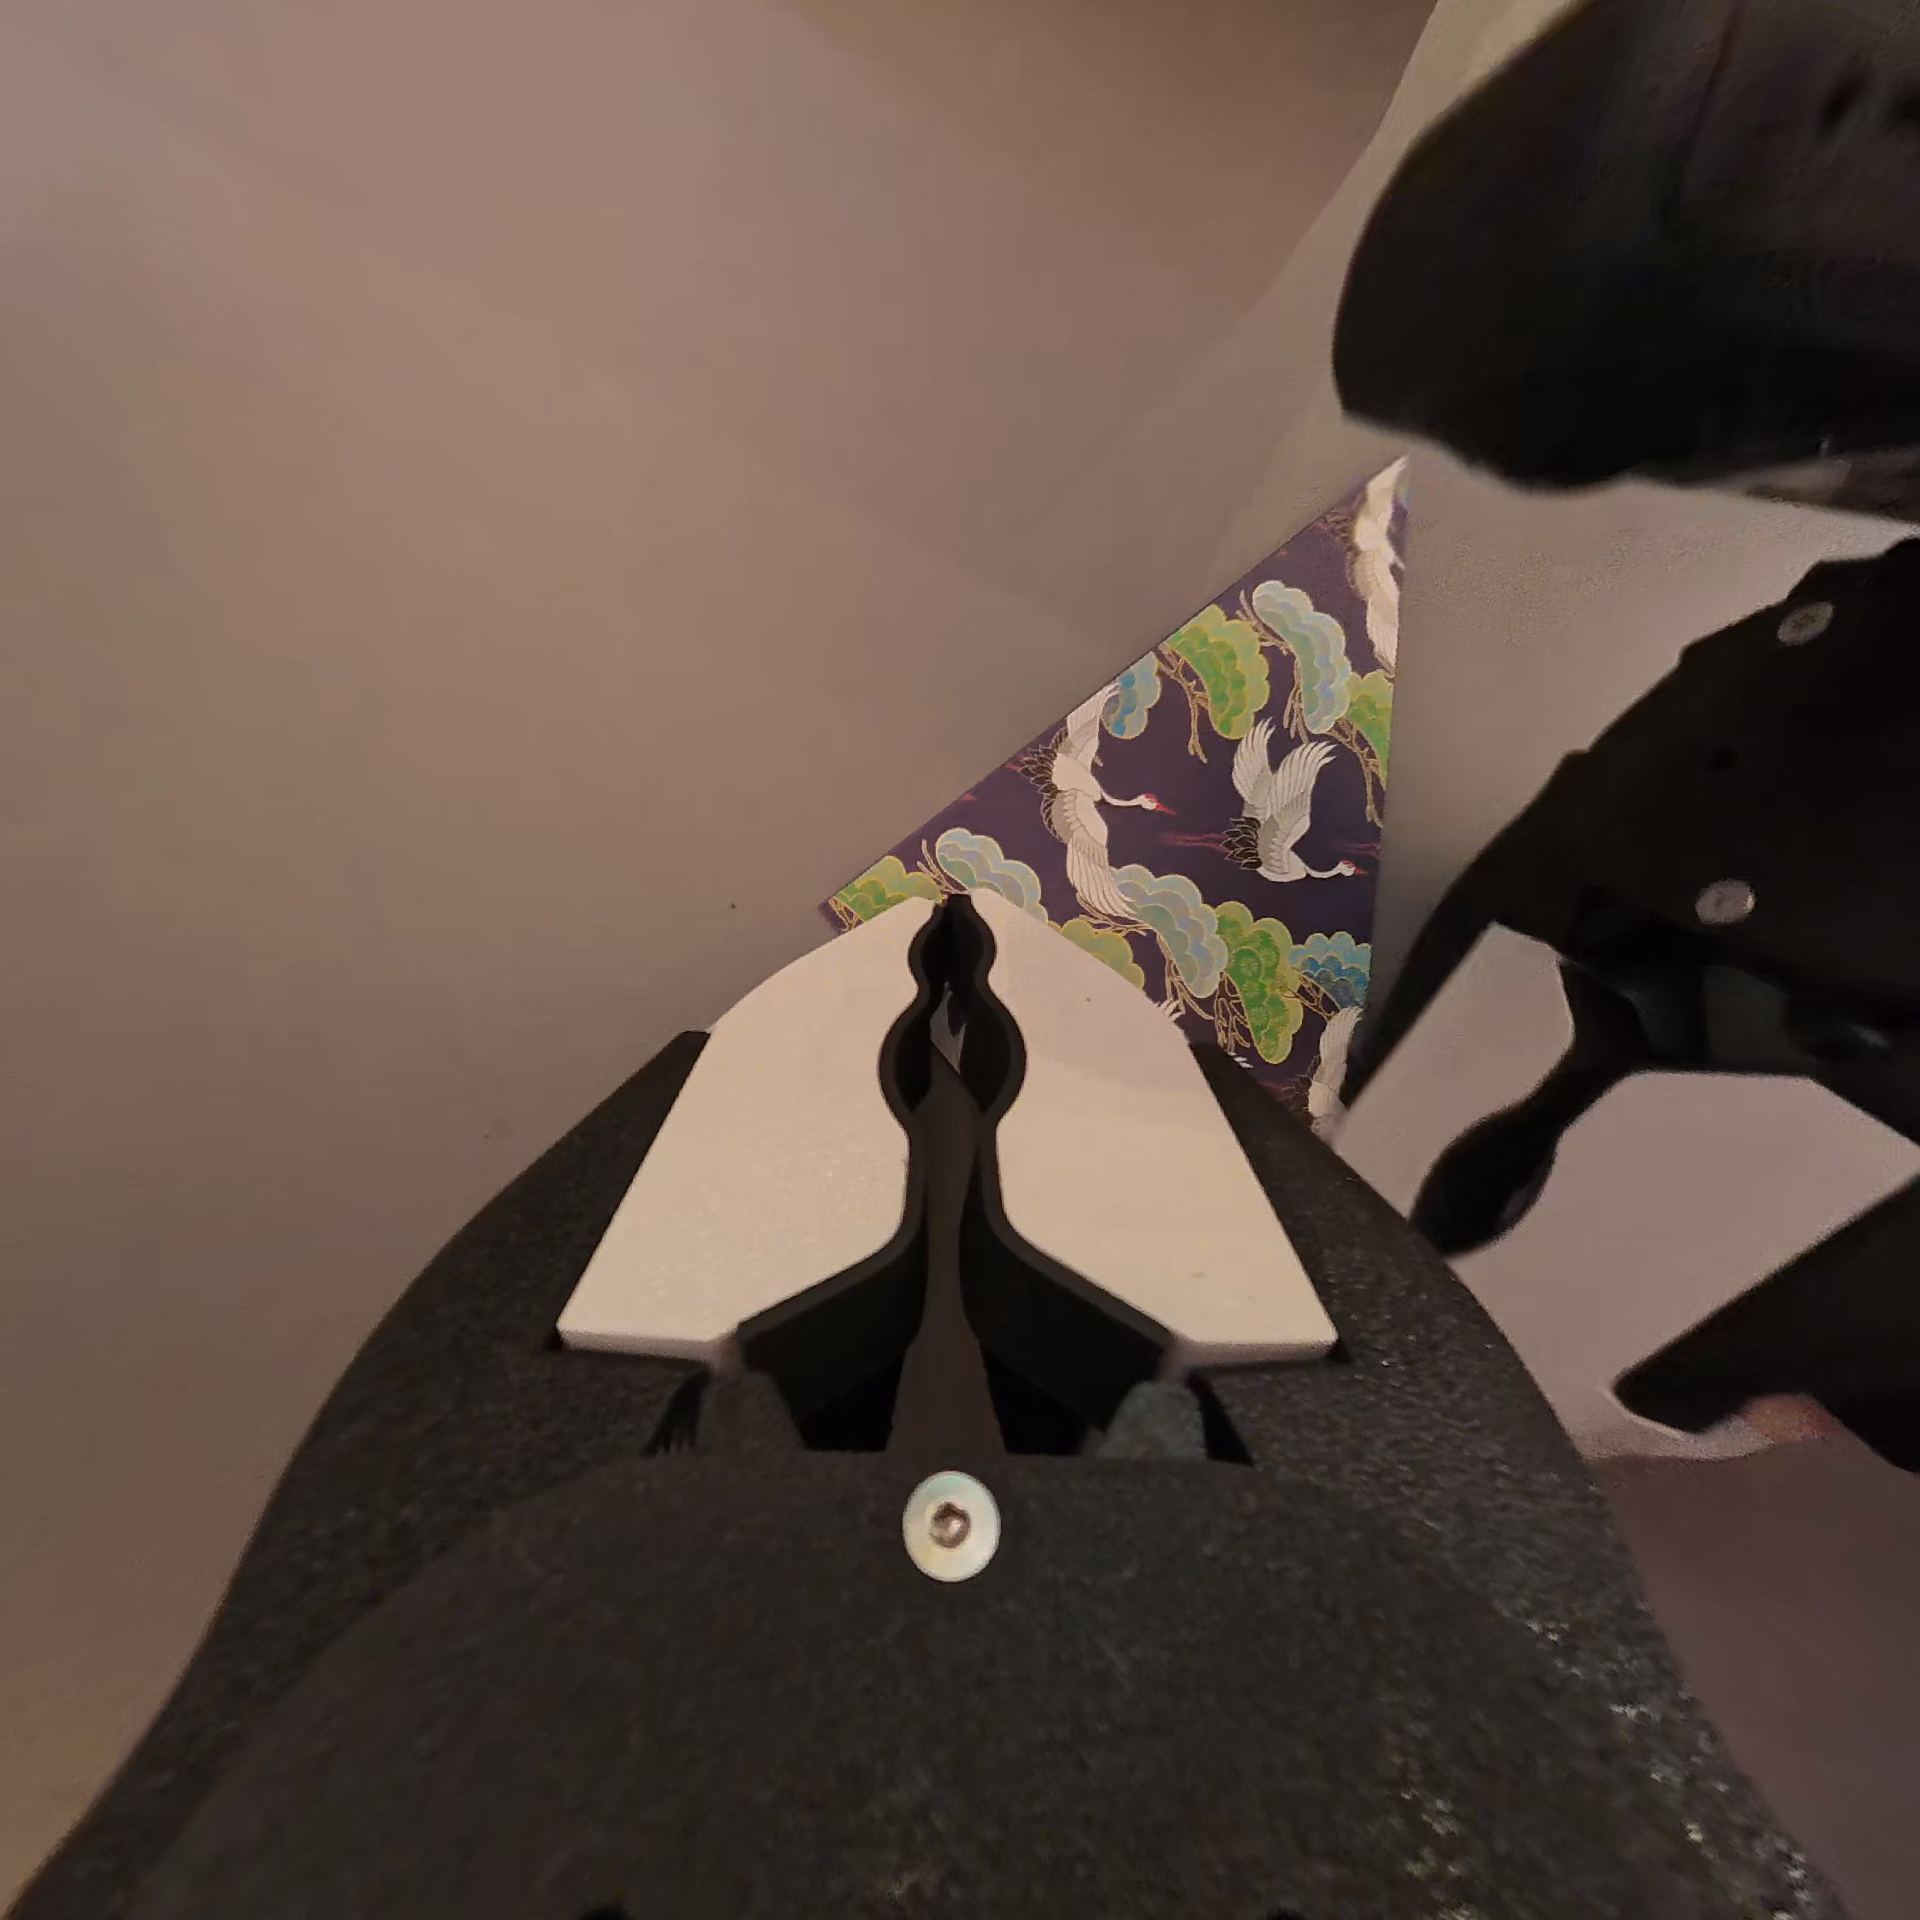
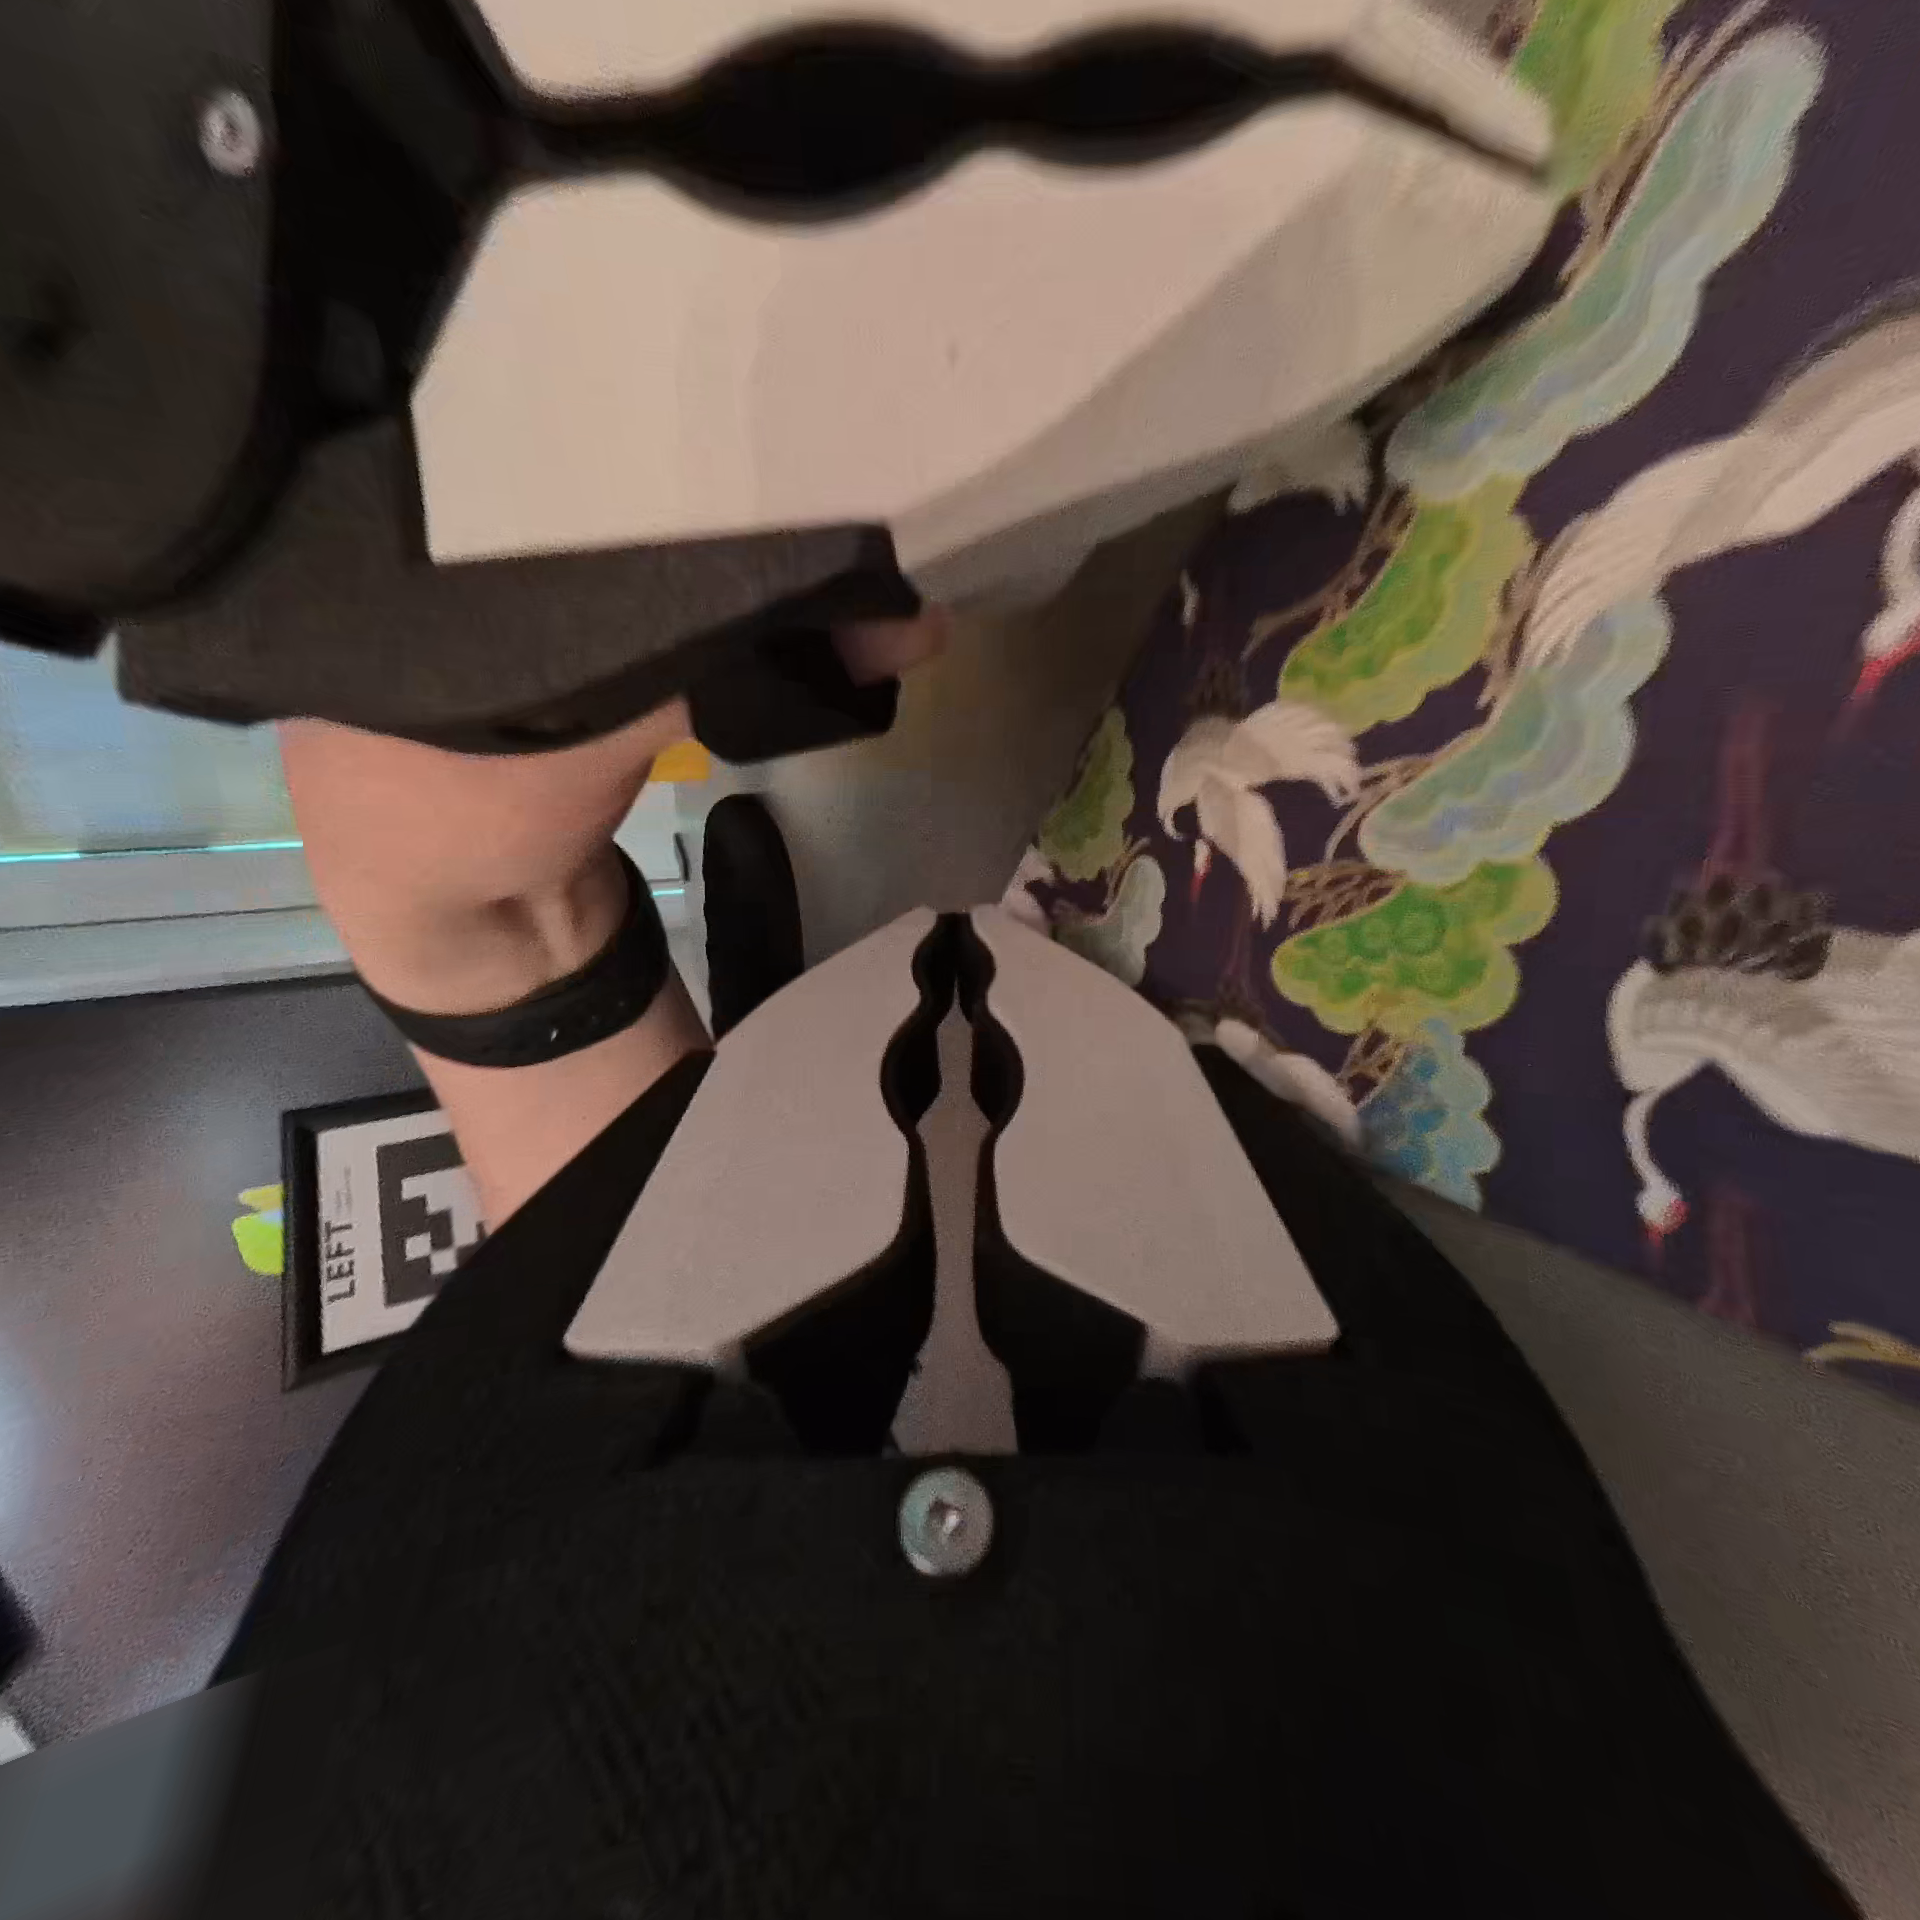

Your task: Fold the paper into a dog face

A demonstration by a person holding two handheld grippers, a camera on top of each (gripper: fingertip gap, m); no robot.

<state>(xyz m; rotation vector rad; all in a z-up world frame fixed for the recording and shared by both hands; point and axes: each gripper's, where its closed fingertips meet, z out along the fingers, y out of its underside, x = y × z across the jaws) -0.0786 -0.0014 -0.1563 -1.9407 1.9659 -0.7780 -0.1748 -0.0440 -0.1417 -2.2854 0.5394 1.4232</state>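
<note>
Lying flat on a pale table, patterned paper folded into a triangle, sharp tip pointing away, left gripper clenched at its near corner, right gripper clenched at another edge.

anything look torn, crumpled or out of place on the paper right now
Nothing stands out. The crane-patterned paper shows clean straight edges and a sharp corner, with no tear or crumple in view. Both the left tongs and right tongs are closed at its edge; much of the sheet is hidden.
</note>
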